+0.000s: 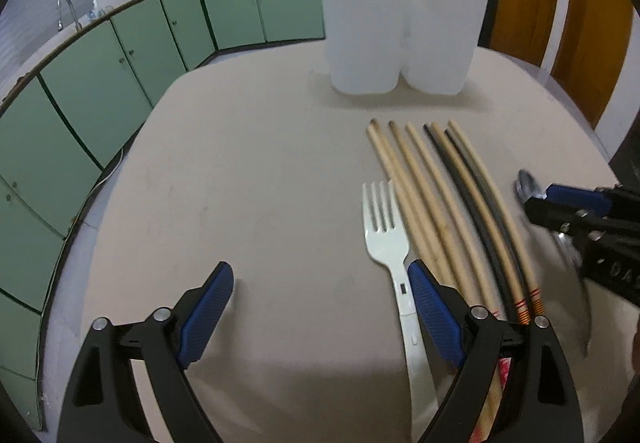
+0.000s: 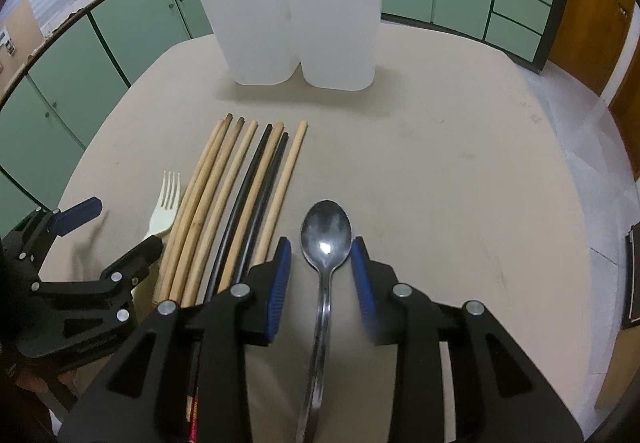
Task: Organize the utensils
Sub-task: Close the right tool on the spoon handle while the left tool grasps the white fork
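On a beige table (image 2: 460, 163) the utensils lie in a row in front of a white two-compartment holder (image 2: 298, 27), which stands upright toward the far edge and apart from them. The right gripper (image 2: 322, 271) points down over a metal spoon (image 2: 326, 231), its blue pads standing on either side of the spoon's neck with a clear gap on each side, so its jaws are partly open and grip nothing; the spoon rests flat on the table. Just left of the spoon lies a bundle of chopsticks (image 2: 236, 199), pale wooden ones with two black ones among them, side by side with tips toward the holder. Left of those lies a white plastic fork (image 1: 386, 227). The left gripper (image 1: 320, 307) hangs wide open above the table, its right pad over the fork's handle, holding nothing.
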Demonstrator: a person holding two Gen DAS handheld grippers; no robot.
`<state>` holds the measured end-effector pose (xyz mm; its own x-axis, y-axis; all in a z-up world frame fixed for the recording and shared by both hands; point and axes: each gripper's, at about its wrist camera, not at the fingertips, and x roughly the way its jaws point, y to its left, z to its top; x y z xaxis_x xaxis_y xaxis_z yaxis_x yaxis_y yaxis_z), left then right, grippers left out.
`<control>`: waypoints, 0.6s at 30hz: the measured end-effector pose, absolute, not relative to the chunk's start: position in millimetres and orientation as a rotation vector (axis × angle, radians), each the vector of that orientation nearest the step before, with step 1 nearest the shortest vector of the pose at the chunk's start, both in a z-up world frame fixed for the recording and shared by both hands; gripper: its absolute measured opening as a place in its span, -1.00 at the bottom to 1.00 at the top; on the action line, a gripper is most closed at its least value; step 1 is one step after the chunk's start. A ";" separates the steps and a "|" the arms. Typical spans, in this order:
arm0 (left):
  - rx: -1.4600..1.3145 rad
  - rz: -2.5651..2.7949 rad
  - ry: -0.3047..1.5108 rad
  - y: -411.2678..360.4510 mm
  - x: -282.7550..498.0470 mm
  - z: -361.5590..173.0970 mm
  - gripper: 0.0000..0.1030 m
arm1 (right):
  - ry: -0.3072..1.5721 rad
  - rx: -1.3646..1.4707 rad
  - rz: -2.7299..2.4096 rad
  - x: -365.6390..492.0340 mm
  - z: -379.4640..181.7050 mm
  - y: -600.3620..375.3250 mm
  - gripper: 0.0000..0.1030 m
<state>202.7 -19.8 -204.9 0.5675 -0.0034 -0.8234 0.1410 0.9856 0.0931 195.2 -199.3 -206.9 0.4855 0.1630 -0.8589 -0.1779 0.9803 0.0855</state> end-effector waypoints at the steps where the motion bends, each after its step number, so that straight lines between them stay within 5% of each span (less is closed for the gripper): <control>1: 0.151 -0.083 0.965 -18.1 202.6 -205.4 0.71 | 1.044 -0.015 0.207 195.2 -206.8 -200.1 -0.40; 18: 0.113 -0.098 0.993 -24.7 243.8 -207.3 0.70 | 1.077 -0.020 0.200 211.9 -206.1 -196.3 -0.31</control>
